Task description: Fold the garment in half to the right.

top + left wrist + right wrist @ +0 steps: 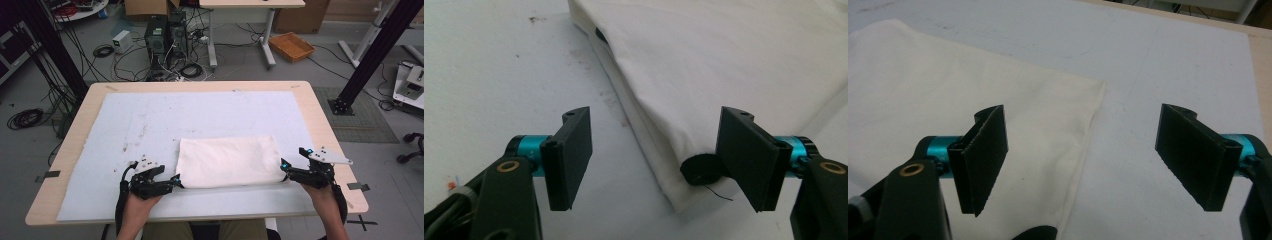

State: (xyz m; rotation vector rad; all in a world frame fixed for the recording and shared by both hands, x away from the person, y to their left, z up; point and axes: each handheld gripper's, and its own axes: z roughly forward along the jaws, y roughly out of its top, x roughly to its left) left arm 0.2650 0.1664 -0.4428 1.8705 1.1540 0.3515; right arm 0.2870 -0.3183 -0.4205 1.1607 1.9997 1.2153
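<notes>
As a person works at the worktop (320, 130), the high view shows a folded cream cloth (227, 161) lying on a pale blue mat (150, 120), the left gripper (176, 181) and right gripper (284, 169) at its near corners. In the left gripper view, jaws stand apart astride the corner's layered edge, beside a black patch (700, 169). In the right gripper view, jaws gape over the hem. Soft and light, the cloth likely lifts best pinched at its corners.

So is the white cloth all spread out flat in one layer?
No, the white cloth is folded into a thick rectangle, and its stacked layers show along the edge in the left gripper view.
</notes>
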